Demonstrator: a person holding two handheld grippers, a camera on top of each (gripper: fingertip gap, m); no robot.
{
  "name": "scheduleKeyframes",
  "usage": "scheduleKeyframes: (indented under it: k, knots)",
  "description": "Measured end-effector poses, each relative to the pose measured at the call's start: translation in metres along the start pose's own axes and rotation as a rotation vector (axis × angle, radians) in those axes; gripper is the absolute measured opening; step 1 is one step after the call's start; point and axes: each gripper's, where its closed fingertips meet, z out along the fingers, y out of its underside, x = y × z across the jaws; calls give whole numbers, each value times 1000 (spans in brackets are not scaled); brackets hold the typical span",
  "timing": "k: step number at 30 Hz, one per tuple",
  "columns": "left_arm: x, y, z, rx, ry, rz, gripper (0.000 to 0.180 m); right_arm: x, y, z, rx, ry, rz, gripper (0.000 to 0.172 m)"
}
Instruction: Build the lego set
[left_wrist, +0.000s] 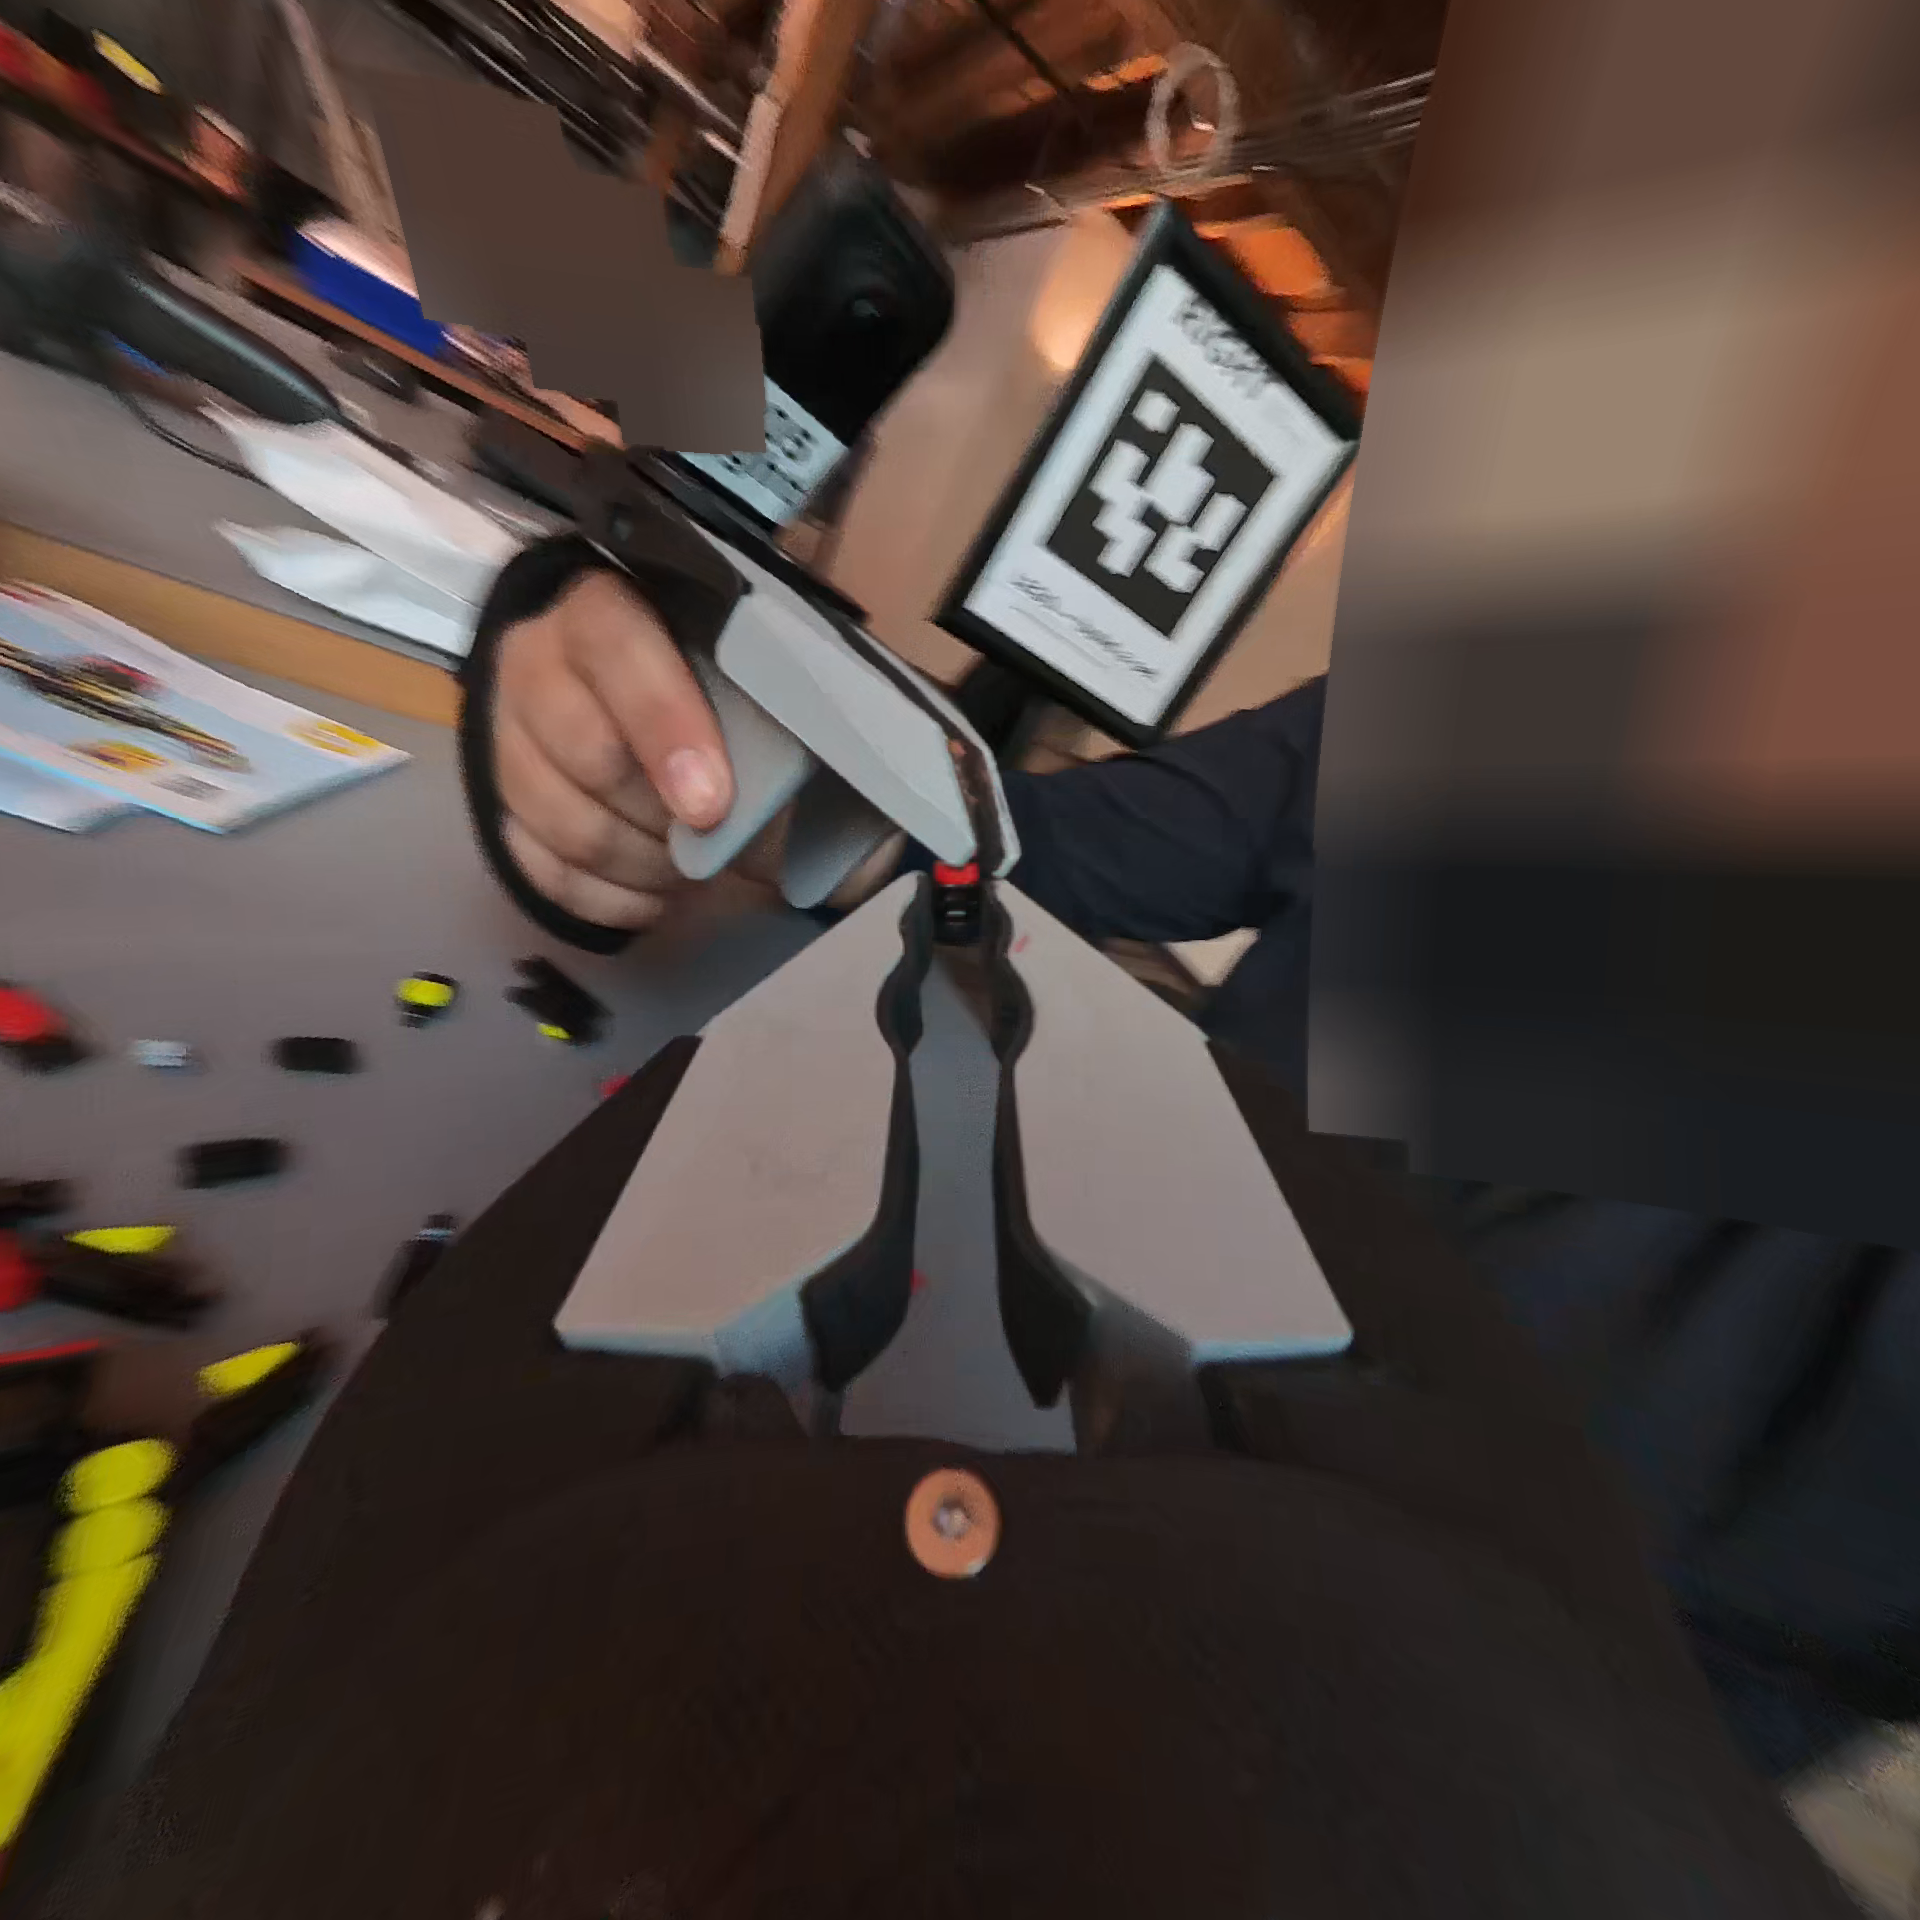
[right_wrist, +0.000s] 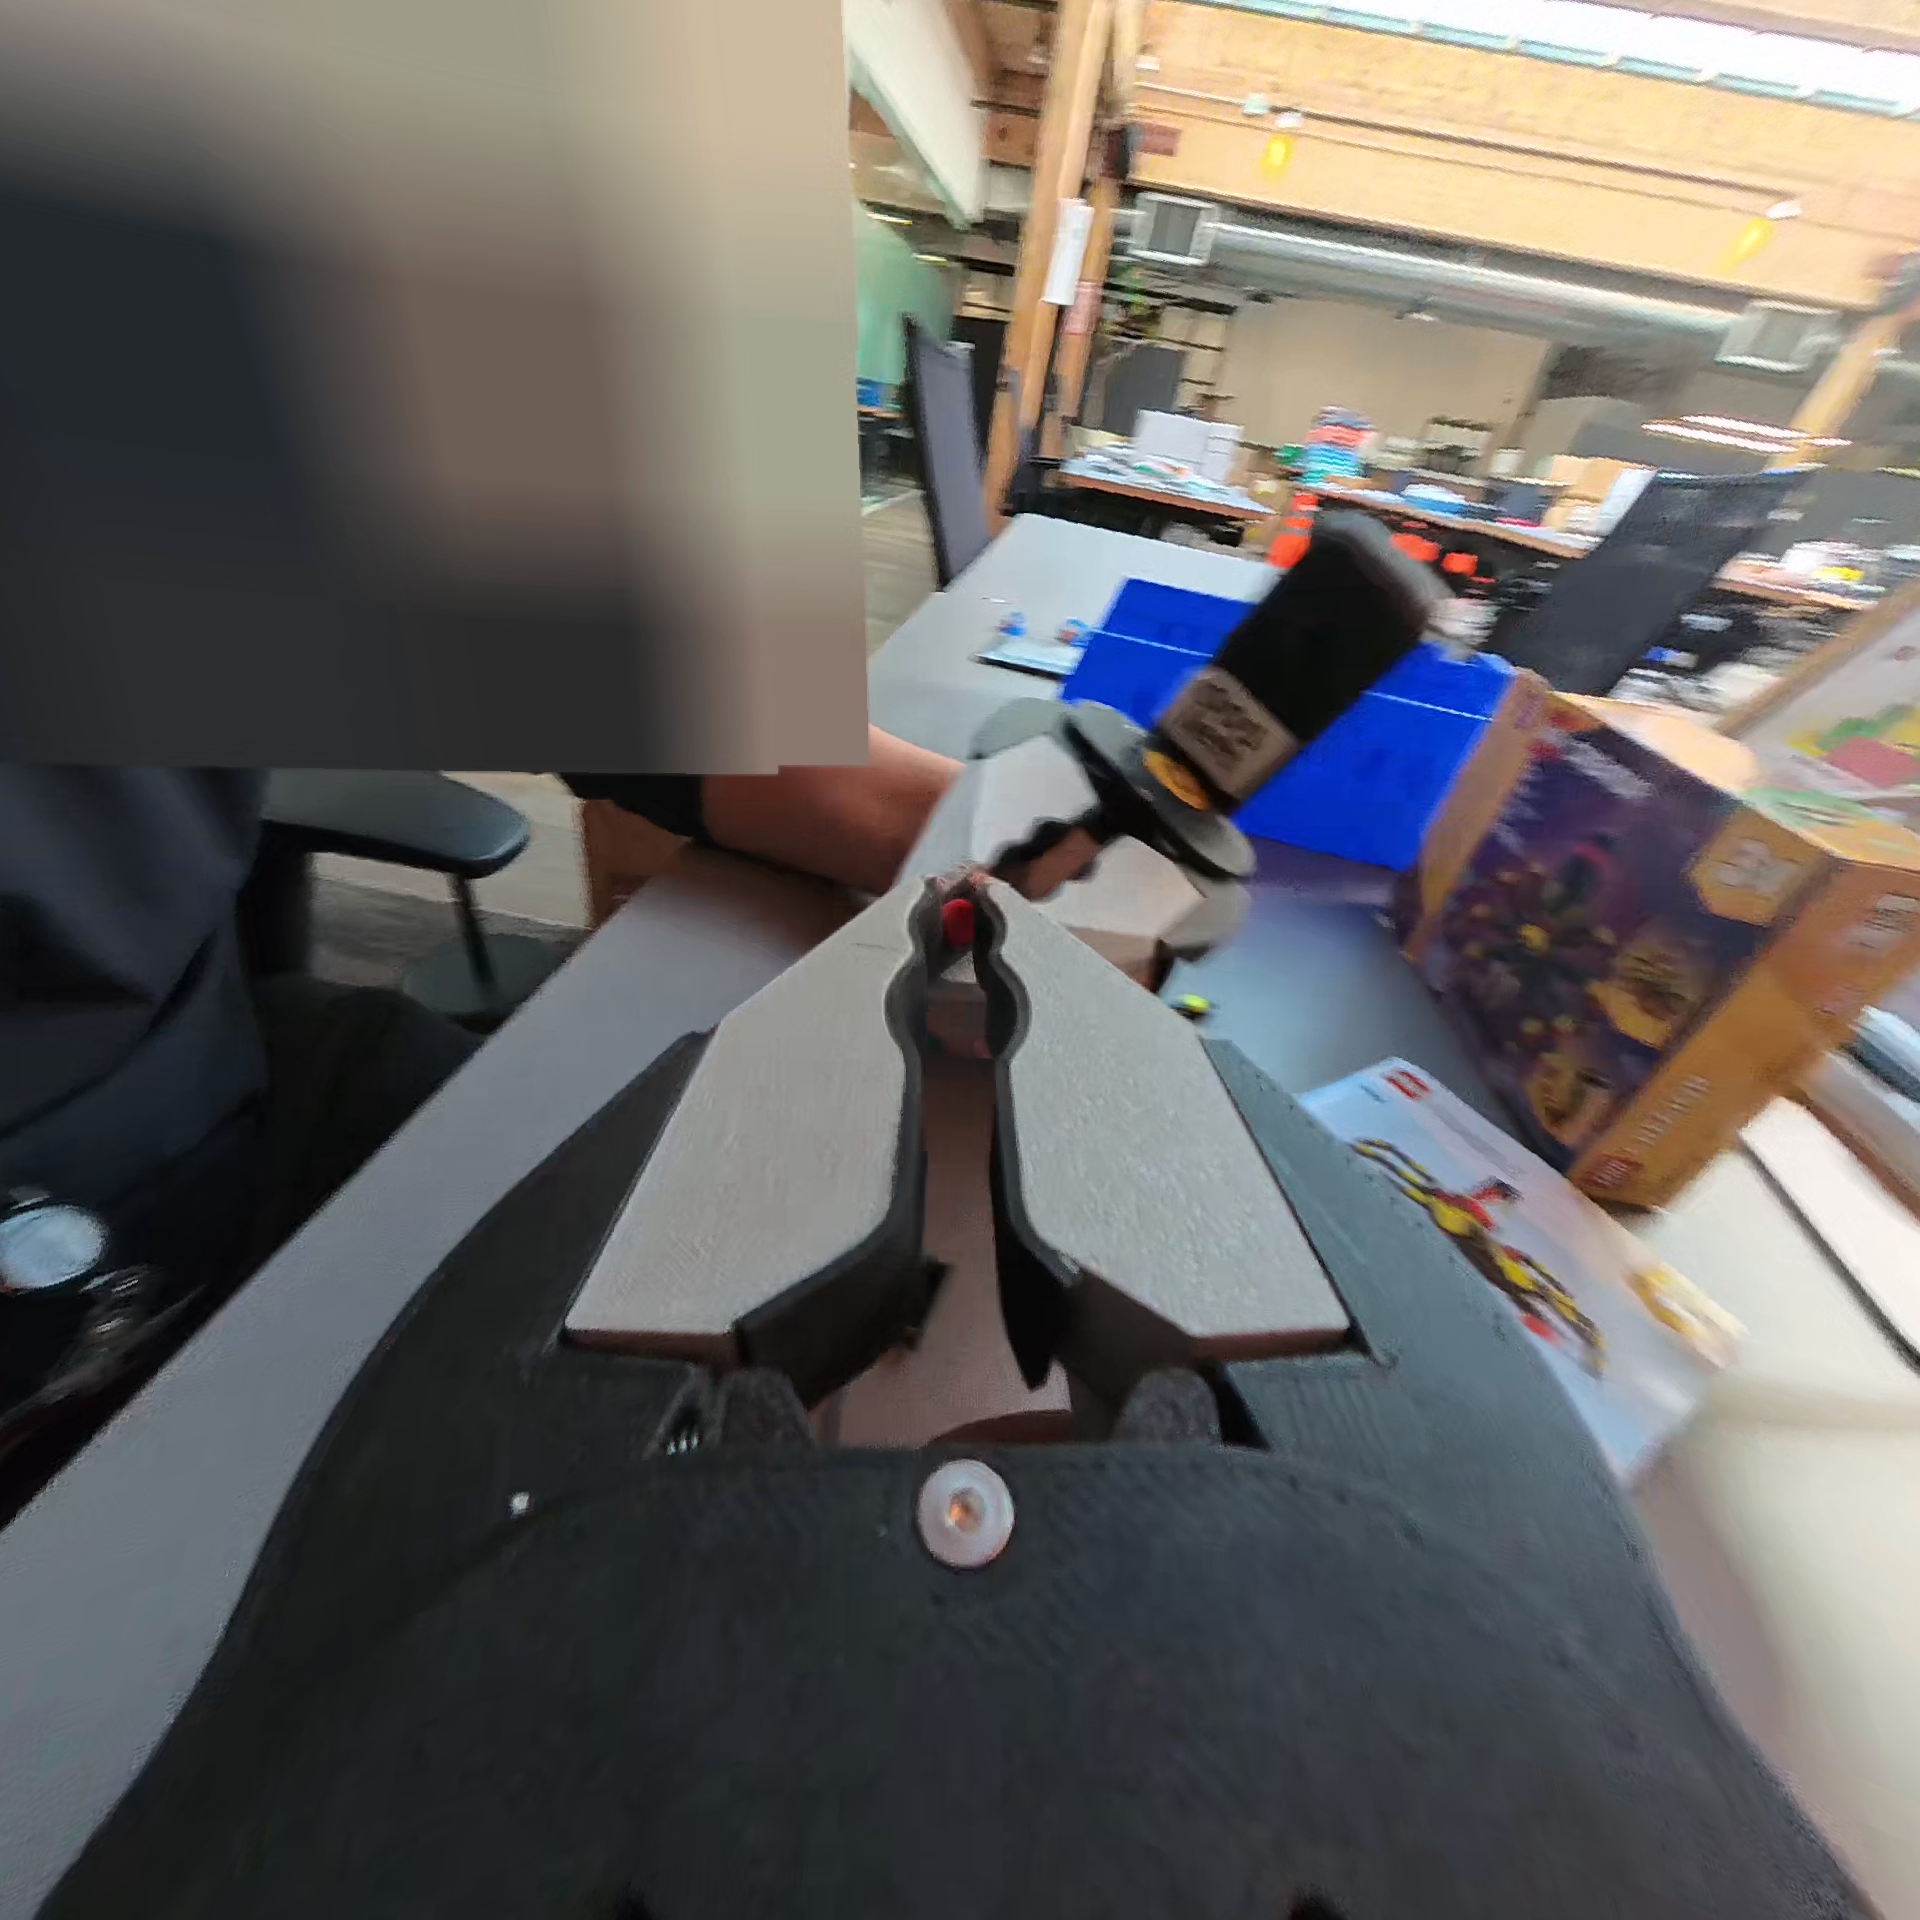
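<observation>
1. Far left in the left wrist view, loose bits (left_wrist: 421, 992) in yellow, black and red lie scattered on the grey counter (left_wrist: 312, 914), with a booklet (left_wrist: 156, 717) behind them.
2. Next comes a hand (left_wrist: 592, 748) gripping the right gripper's (right_wrist: 956, 925) handle. That gripper slants down to the centre of the view.
3. In the centre, the left gripper (left_wrist: 954, 920) has its jaws clamped on a small piece (left_wrist: 951, 904) that is black with a red top. The piece is held in the air above the counter, just at the tips.
4. The right gripper's jaws are closed on the red end of the same piece, so both grippers hold it tip to tip.
5. To the right, a framed marker card (left_wrist: 1153, 468) stands behind and a dark sleeve (left_wrist: 1164, 810) crosses below it.
6. In the right wrist view, a blue bin (right_wrist: 1351, 727) and a printed box (right_wrist: 1662, 935) sit on the counter to the right, well apart from the piece.
</observation>
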Motion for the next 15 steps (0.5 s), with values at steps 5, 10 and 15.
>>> scheduleKeyframes:
  k: [5,10,15]
  knots:
    - [-29,-27,-18,97,-354,418,5,48,-9,-26,101,236,107,0]
    - [-78,-48,-65,148,-750,490,6,89,18,-43,84,397,312,8]
    - [-67,-49,-63,168,-671,529,5,93,32,-43,30,426,293,11]
